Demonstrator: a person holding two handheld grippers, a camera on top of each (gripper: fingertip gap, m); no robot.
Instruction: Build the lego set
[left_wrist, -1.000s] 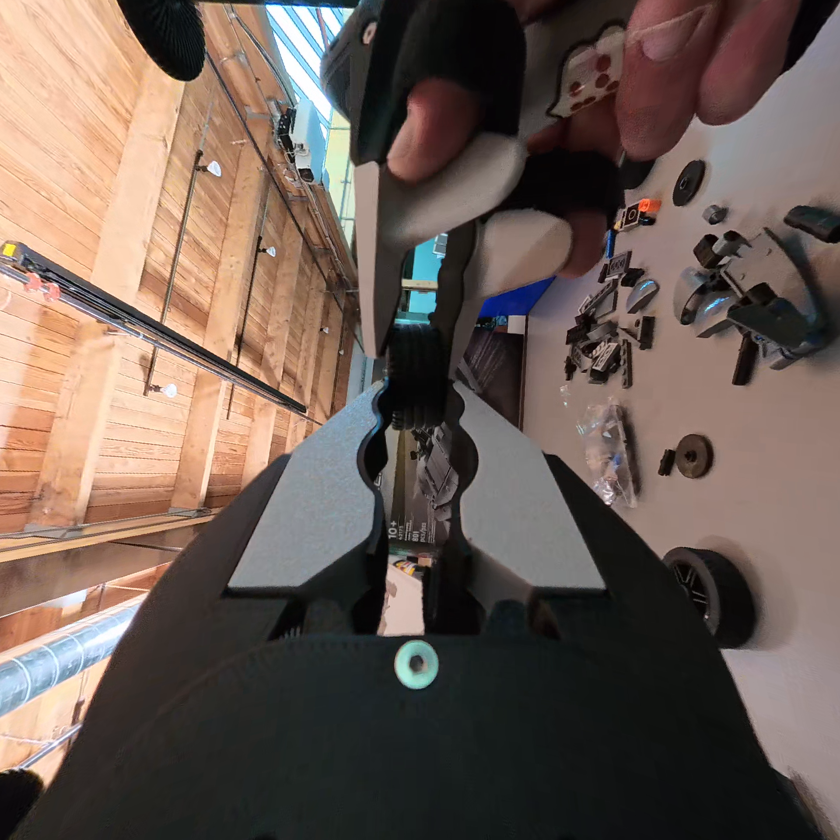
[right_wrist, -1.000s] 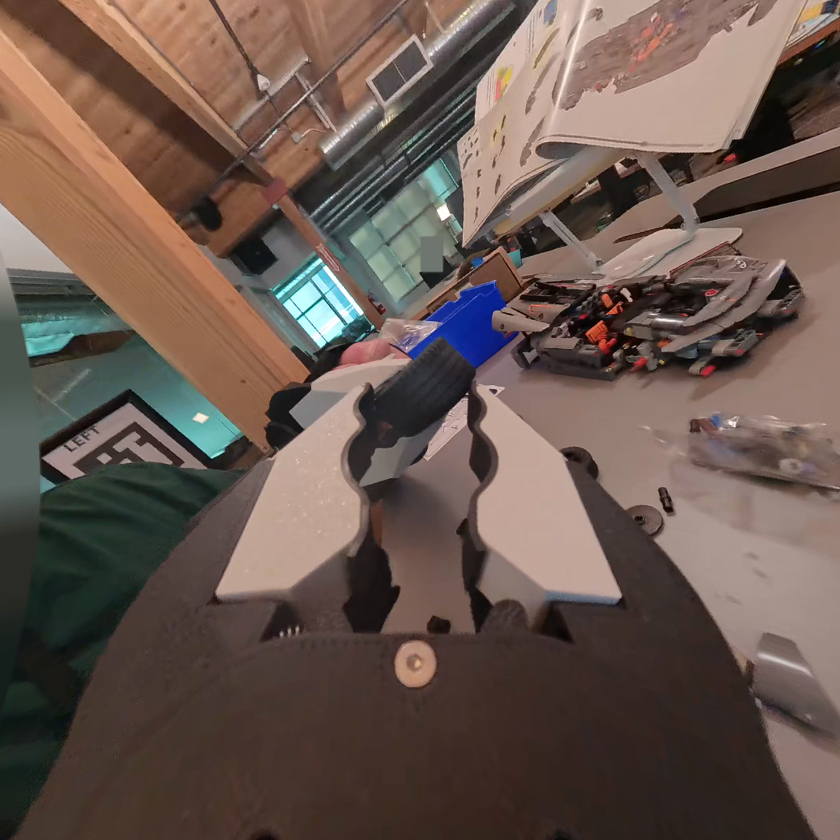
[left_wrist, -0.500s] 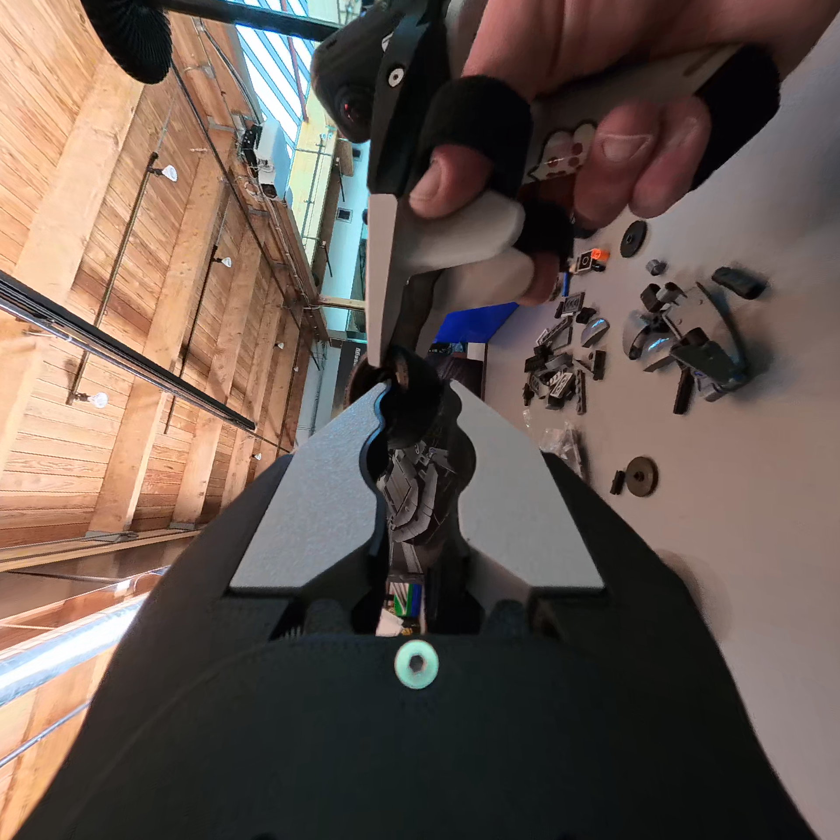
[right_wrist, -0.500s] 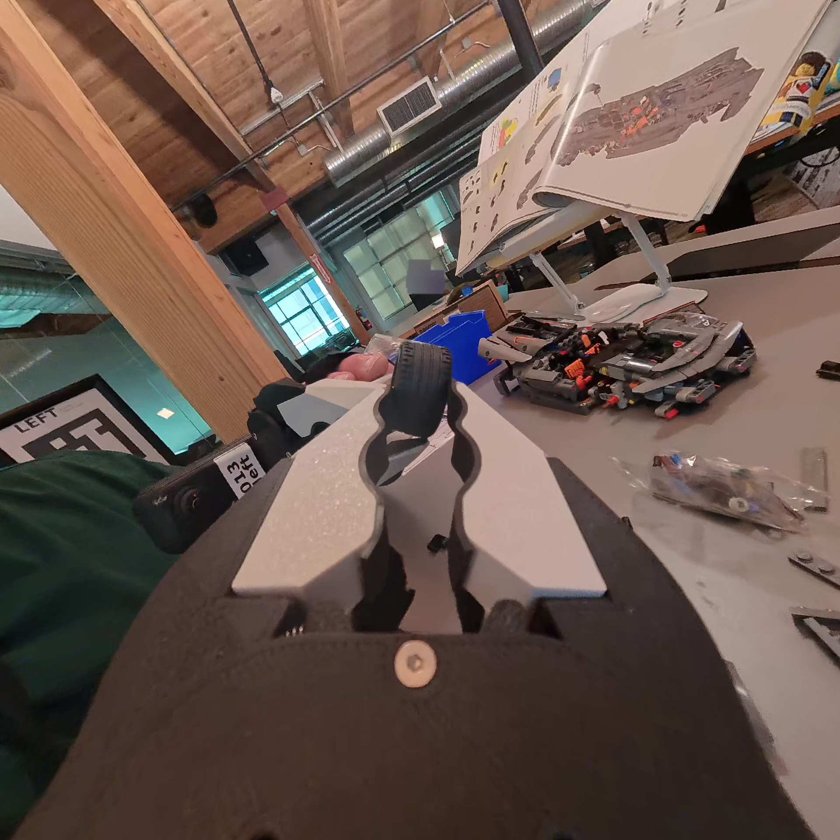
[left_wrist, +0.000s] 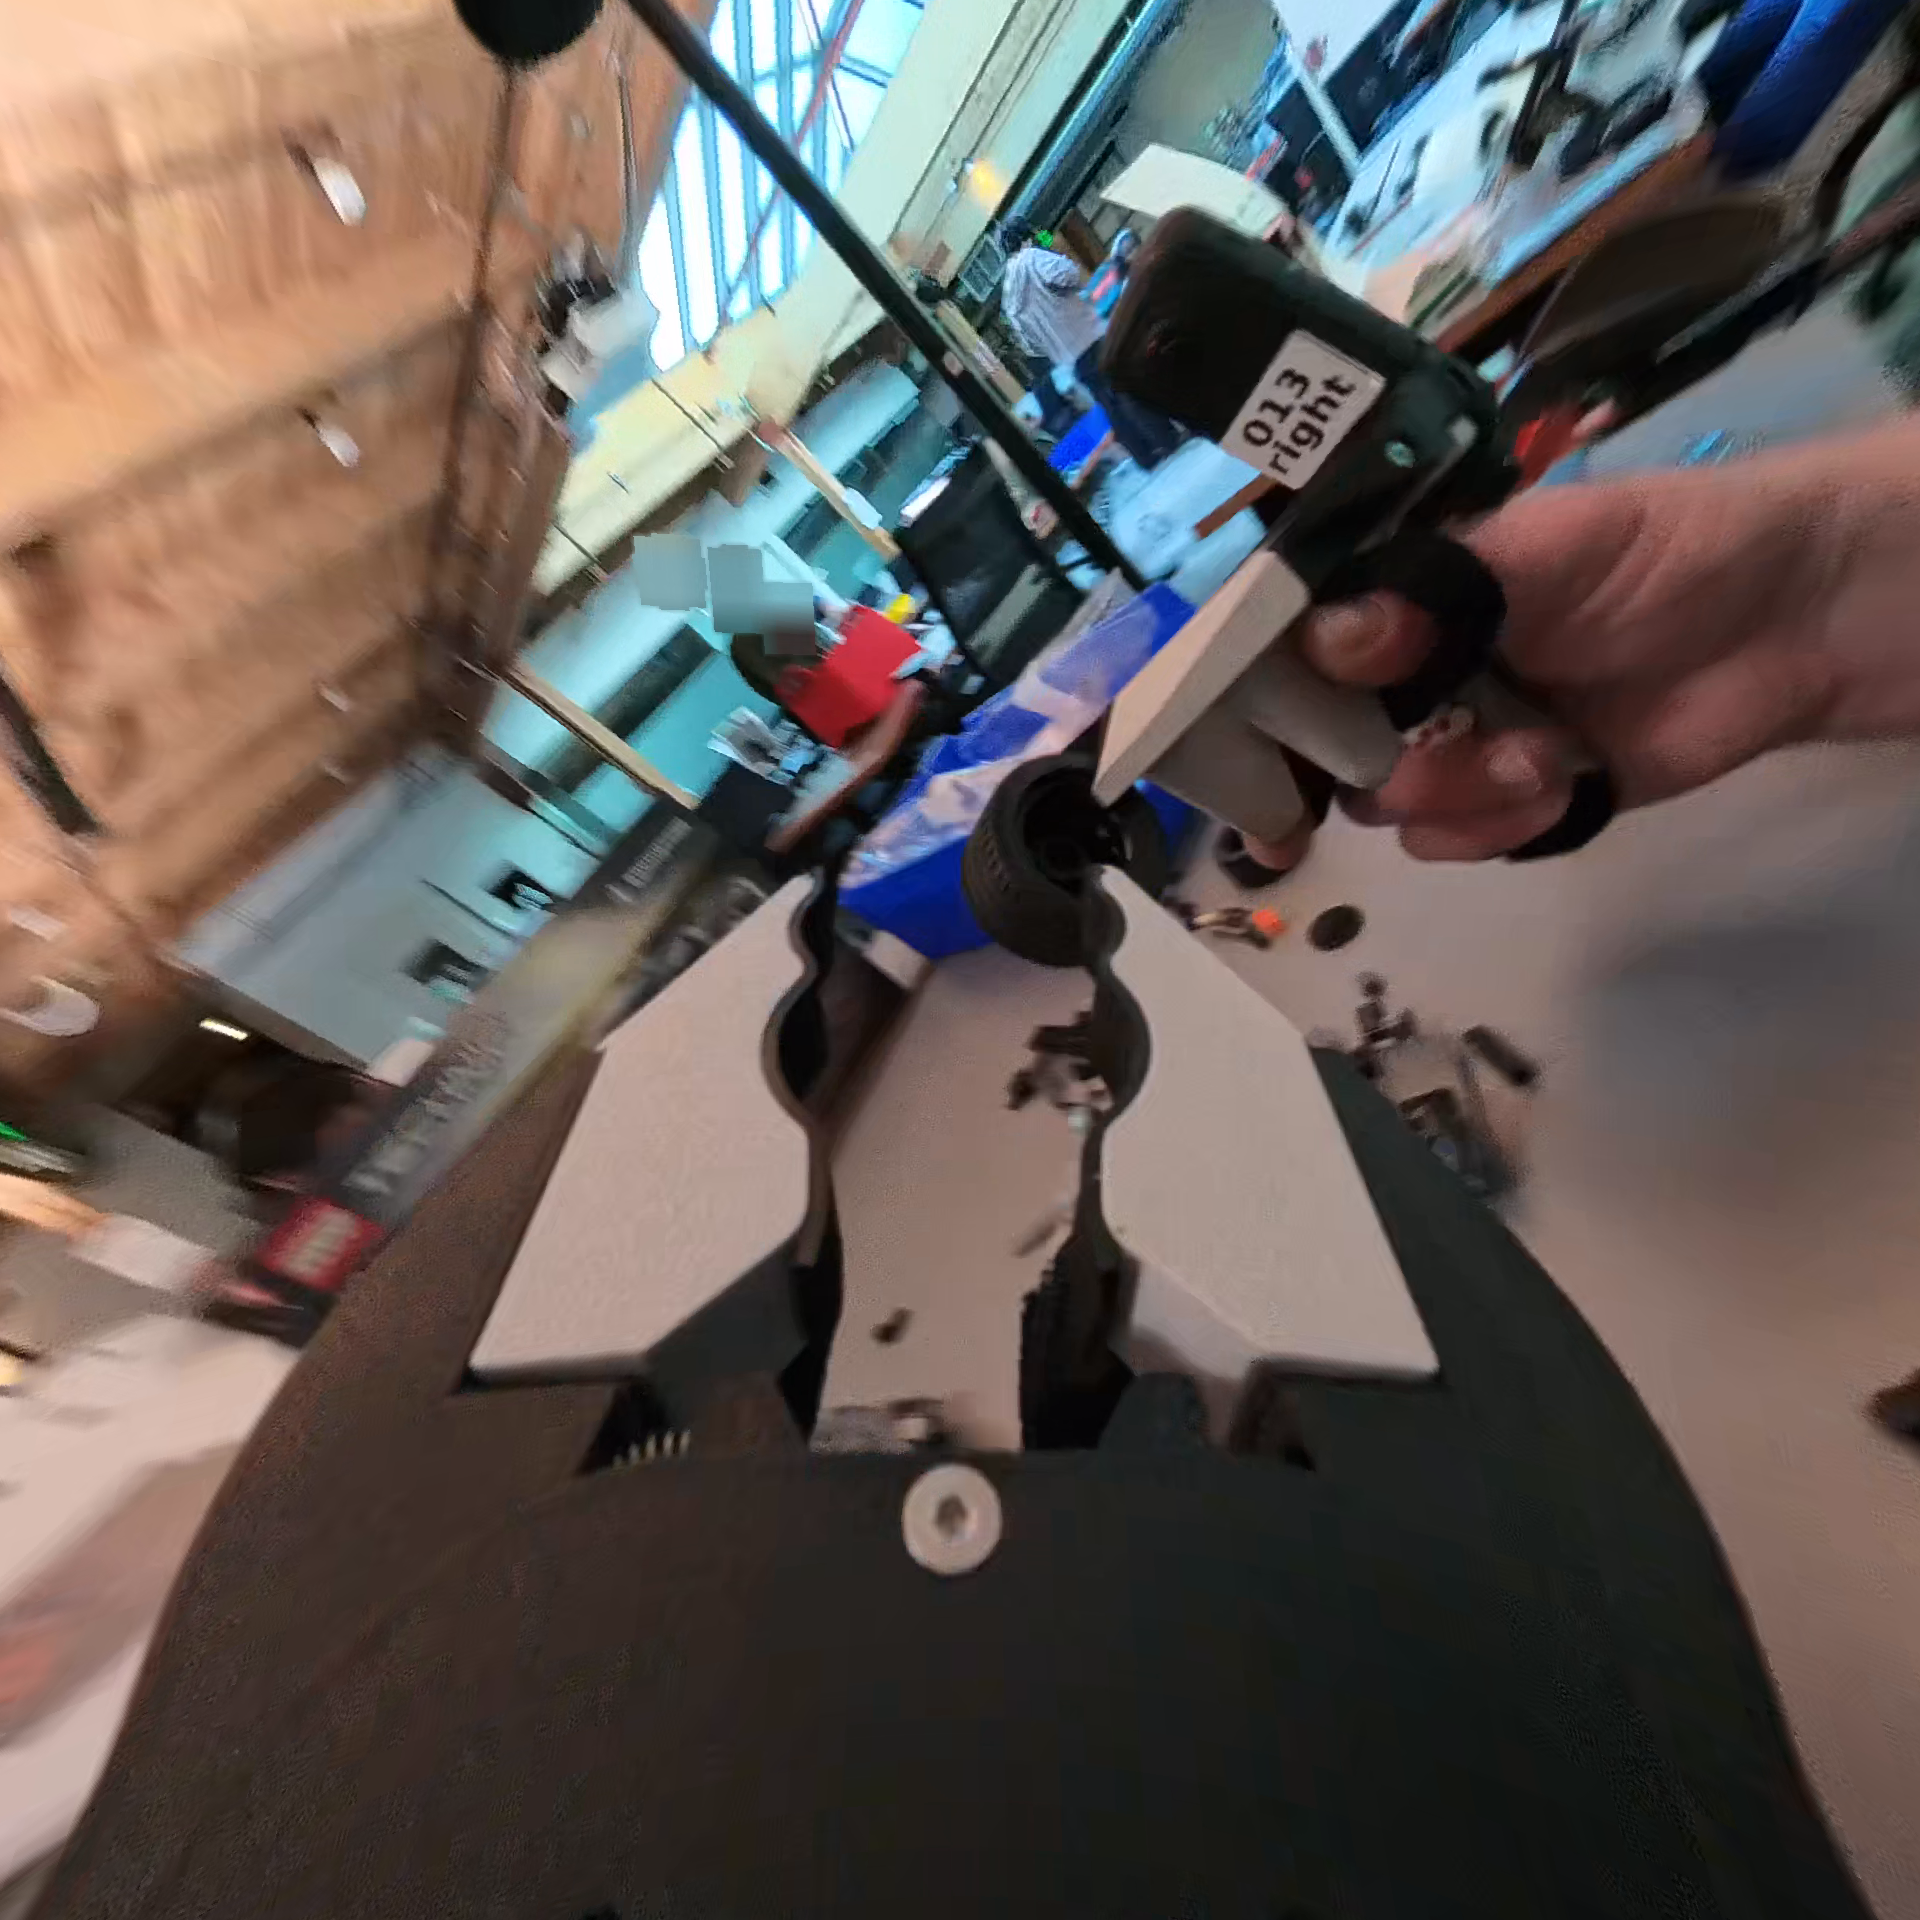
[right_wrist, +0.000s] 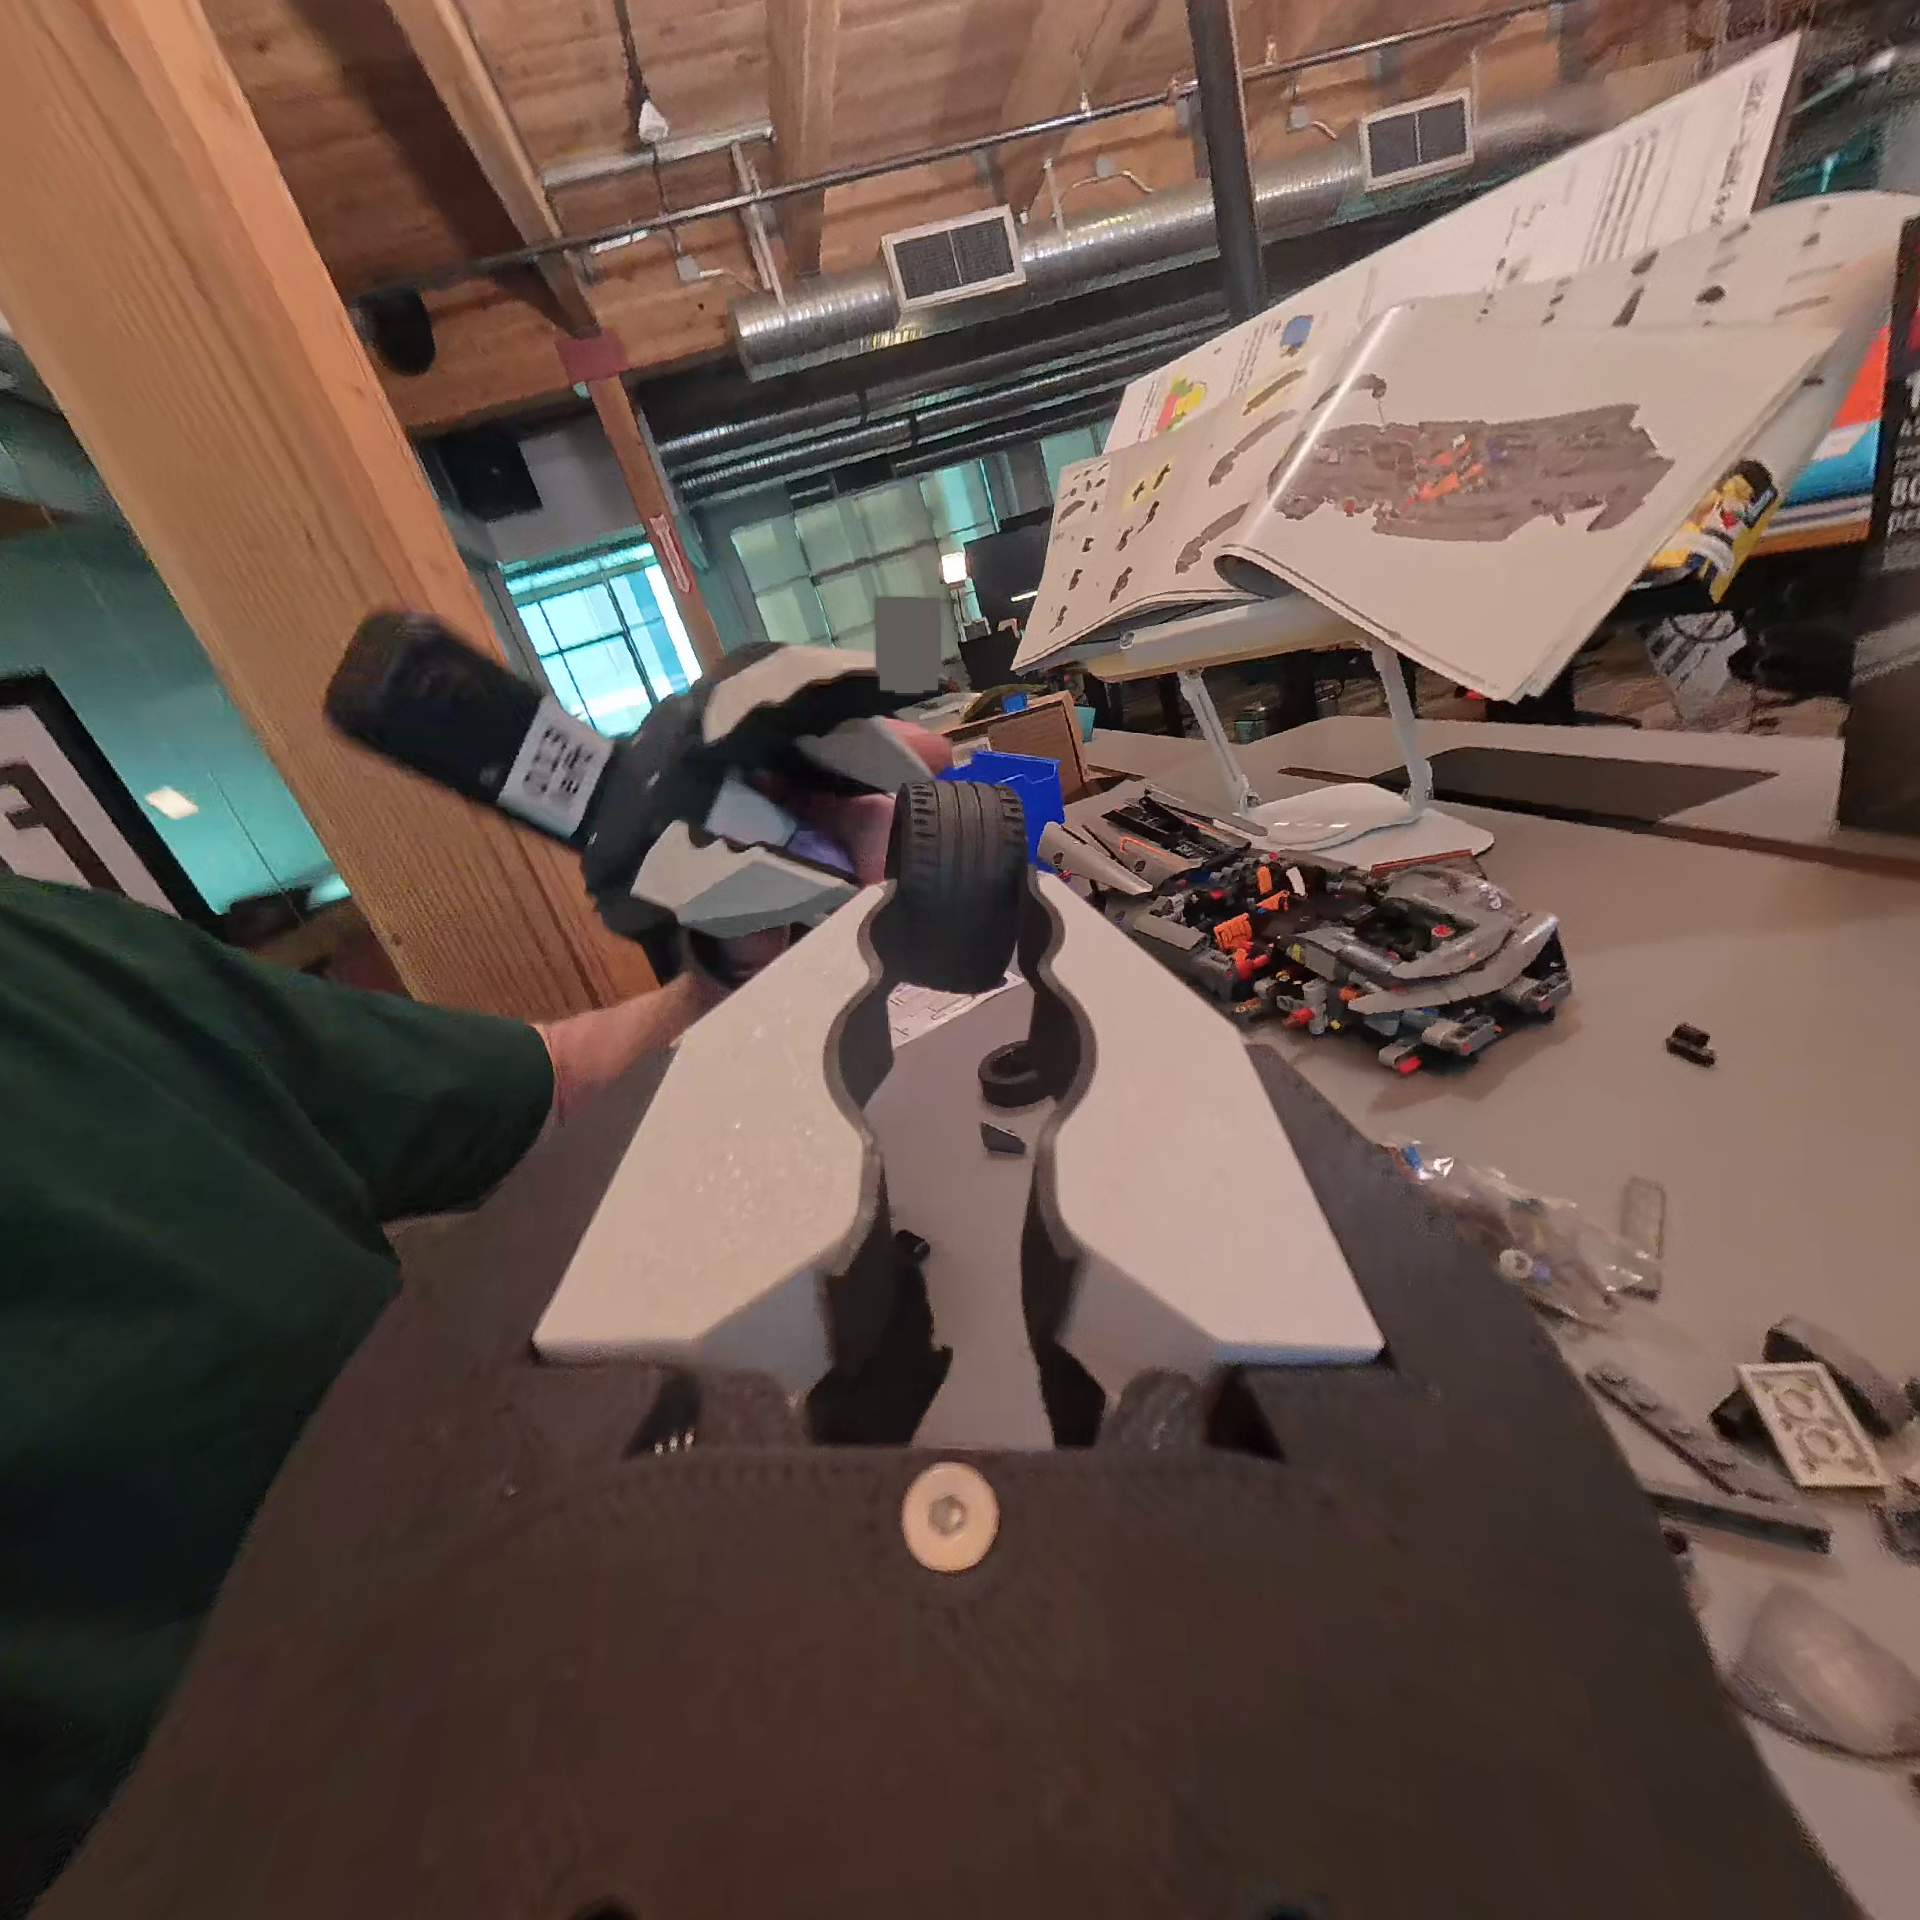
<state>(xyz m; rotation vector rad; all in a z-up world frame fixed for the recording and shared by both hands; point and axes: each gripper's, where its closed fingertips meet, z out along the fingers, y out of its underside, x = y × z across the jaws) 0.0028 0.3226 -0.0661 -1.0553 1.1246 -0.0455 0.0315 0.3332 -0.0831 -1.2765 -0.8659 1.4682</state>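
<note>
Motion blur smears most of the left wrist view, yet we see our left gripper (left_wrist: 961, 914) parted and empty, its 2 fingers clear of the black tyre (left_wrist: 1049, 868) just ahead. That tyre is pinched at the tip of the right gripper (left_wrist: 1101, 795), held by the person's right hand (left_wrist: 1662, 665). A blue bin (left_wrist: 935, 894) sits behind; we cannot tell what is in it.

From the right wrist view, we hold the tyre (right_wrist: 954, 883) upright at the very ends of the fingers, tread against both pads. The half-built grey car (right_wrist: 1340, 925) lies on the grey table (right_wrist: 1714, 1039) beyond, below the open instruction booklet (right_wrist: 1455, 499) on its stand. A clear bag (right_wrist: 1538, 1236) near our right side holds a few small parts. A black rim (right_wrist: 1013, 1070) lies on the table between our fingers. We judge the step is fitting tyre to rim: keep the tyre square, press evenly, and avoid squeezing it out of round.
</note>
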